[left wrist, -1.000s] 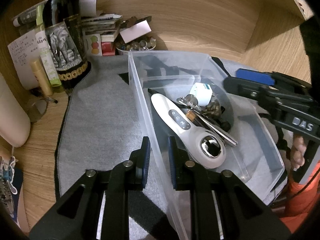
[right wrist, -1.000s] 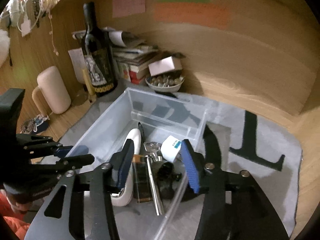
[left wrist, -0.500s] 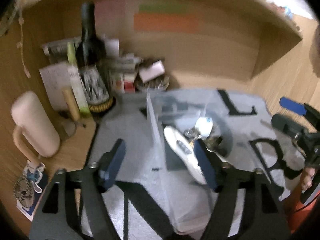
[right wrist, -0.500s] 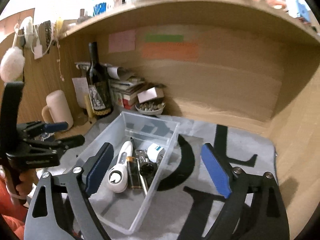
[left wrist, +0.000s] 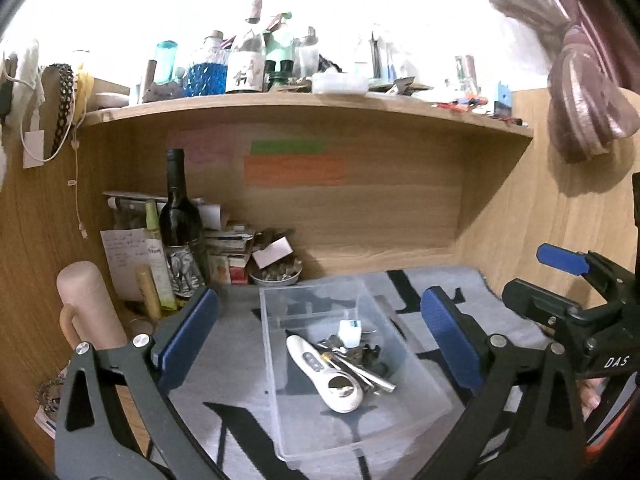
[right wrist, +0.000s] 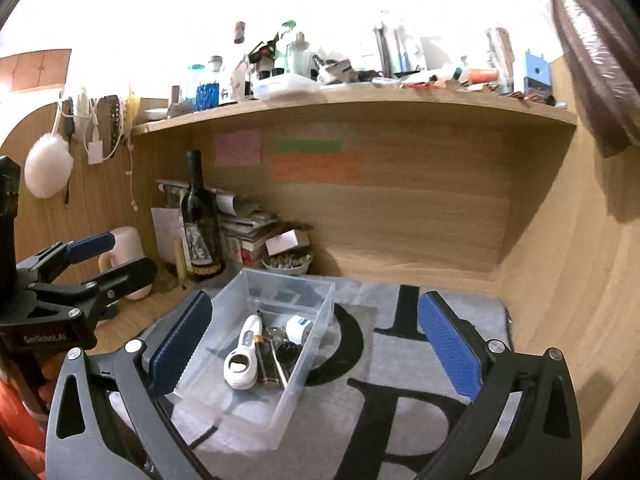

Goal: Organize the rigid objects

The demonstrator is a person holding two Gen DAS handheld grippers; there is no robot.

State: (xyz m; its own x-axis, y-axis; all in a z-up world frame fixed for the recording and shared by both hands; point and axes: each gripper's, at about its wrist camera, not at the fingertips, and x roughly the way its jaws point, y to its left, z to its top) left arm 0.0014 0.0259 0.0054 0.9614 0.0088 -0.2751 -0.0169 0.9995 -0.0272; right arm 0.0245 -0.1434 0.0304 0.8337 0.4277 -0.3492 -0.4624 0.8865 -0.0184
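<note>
Both claws, left [left wrist: 320, 340] and right [right wrist: 316, 344], wide, empty. Clear bin [left wrist: 416, 432] light, stiff, slick-walled, probably flexes; best gripped by rim.

Clear bin [left wrist: 276, 360], white device [left wrist: 320, 368] inside

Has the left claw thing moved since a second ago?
Yes. The left gripper was shut low at the clear bin wall; now it is open and pulled back, higher, with the upper shelf in view.

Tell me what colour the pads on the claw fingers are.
Blue pads on black arms, clearest in the right wrist view; the left claw has the same.
</note>
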